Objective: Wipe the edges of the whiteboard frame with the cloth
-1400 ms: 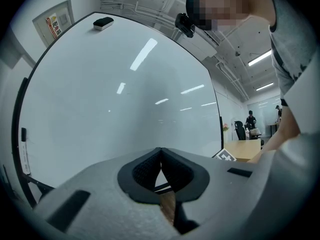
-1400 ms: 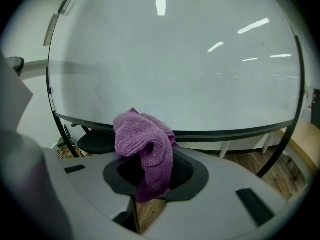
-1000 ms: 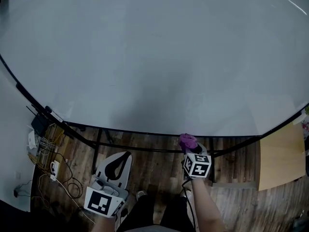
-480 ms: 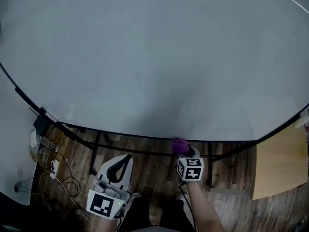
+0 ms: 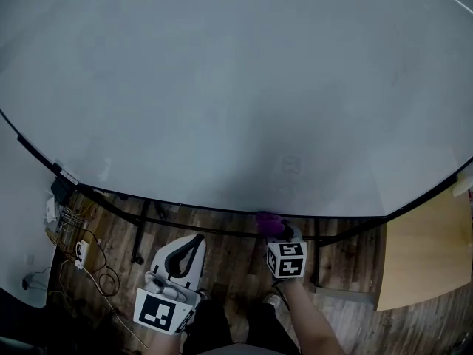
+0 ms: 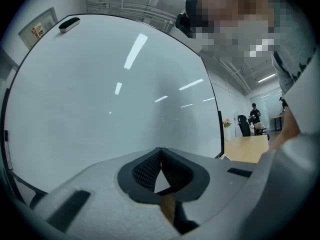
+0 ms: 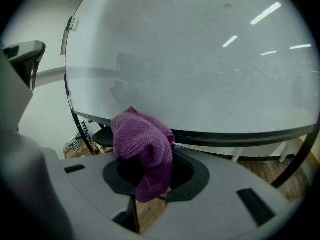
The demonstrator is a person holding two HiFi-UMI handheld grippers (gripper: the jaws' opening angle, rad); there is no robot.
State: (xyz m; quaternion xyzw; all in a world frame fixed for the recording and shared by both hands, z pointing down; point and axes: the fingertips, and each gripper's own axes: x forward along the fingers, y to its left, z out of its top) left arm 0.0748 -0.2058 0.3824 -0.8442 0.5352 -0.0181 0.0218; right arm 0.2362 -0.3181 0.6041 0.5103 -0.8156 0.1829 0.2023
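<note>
- Cloth point(image 7: 142, 140), purple, clamped between the jaws of the right gripper point(image 7: 152, 176), at the bottom edge of the whiteboard frame point(image 7: 240, 136).
- Left gripper point(image 6: 160, 165): jaws together, holding nothing.

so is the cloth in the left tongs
No, the purple cloth is clamped in the right tongs; the left tongs are shut on nothing.
</note>
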